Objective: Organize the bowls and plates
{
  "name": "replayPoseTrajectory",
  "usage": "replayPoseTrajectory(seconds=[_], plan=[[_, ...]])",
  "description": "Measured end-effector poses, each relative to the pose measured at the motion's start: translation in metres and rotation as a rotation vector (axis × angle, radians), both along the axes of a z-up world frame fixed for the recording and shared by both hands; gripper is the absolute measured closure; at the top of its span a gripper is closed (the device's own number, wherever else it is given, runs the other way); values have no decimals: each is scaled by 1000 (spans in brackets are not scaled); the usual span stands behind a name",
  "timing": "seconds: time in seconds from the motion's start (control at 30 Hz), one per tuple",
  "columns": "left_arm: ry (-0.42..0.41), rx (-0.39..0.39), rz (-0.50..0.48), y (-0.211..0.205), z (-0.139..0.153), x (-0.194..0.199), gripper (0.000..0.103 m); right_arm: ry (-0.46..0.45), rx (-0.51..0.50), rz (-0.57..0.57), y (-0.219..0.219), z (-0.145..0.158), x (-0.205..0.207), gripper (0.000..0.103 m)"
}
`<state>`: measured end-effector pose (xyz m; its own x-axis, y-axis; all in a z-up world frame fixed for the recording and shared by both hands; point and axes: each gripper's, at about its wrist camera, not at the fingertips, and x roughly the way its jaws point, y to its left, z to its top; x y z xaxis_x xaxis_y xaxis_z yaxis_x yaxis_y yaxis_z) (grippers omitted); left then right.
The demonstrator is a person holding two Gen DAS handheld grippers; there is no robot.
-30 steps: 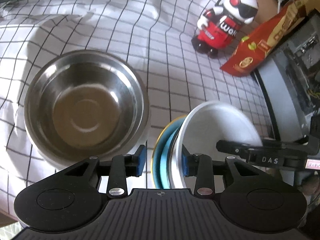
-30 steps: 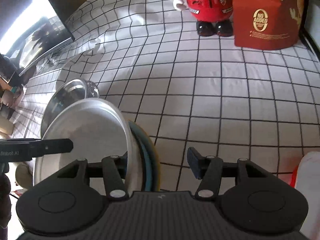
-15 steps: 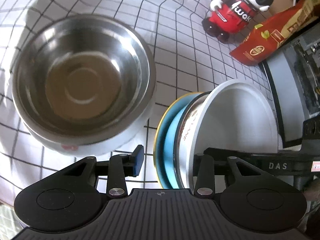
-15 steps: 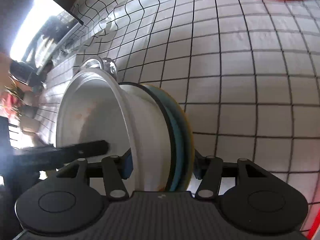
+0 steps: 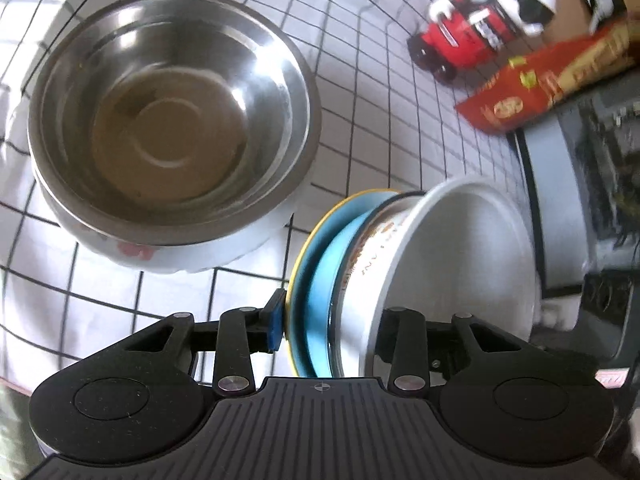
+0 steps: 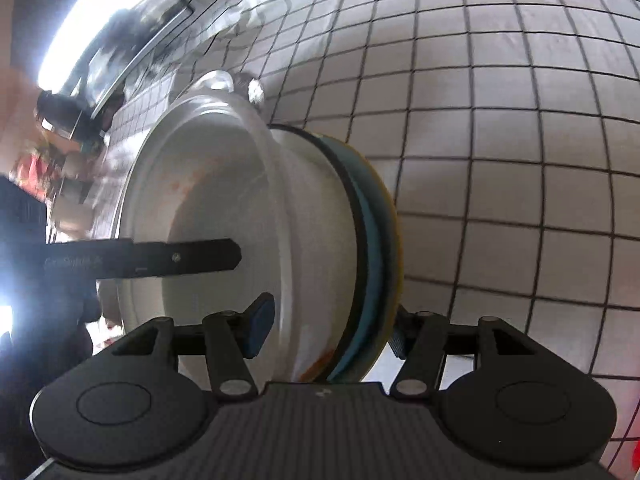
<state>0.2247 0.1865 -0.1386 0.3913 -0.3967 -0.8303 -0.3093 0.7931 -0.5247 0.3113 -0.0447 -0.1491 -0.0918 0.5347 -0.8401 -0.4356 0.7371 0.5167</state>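
Observation:
A white bowl nested on a blue plate with a yellow rim is held on edge between both grippers. My left gripper is shut on the stack, one finger behind the plate, one inside the bowl. My right gripper is shut on the same stack from the opposite side; the bowl and plate show there. A large steel bowl sits upright on the checked cloth, to the left of the stack.
A red and white robot toy and a red snack bag stand at the far right. A dark appliance is on the right. The checked tablecloth spreads right of the stack.
Both grippers closed on the bowl-and-plate stack. The stack has moved closer to the steel bowl, and both cameras tilted down toward the cloth.

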Motion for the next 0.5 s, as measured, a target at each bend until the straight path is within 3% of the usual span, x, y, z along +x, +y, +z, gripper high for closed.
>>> replayPoseTrajectory(seconds=[0.27,0.5], plan=[[13,110,-32,-14,7,14,61,0,-10,-37,3,0,13,45],[0,93,-13,-7,6,18,60,-10,-19,-44,9,1,23,45]])
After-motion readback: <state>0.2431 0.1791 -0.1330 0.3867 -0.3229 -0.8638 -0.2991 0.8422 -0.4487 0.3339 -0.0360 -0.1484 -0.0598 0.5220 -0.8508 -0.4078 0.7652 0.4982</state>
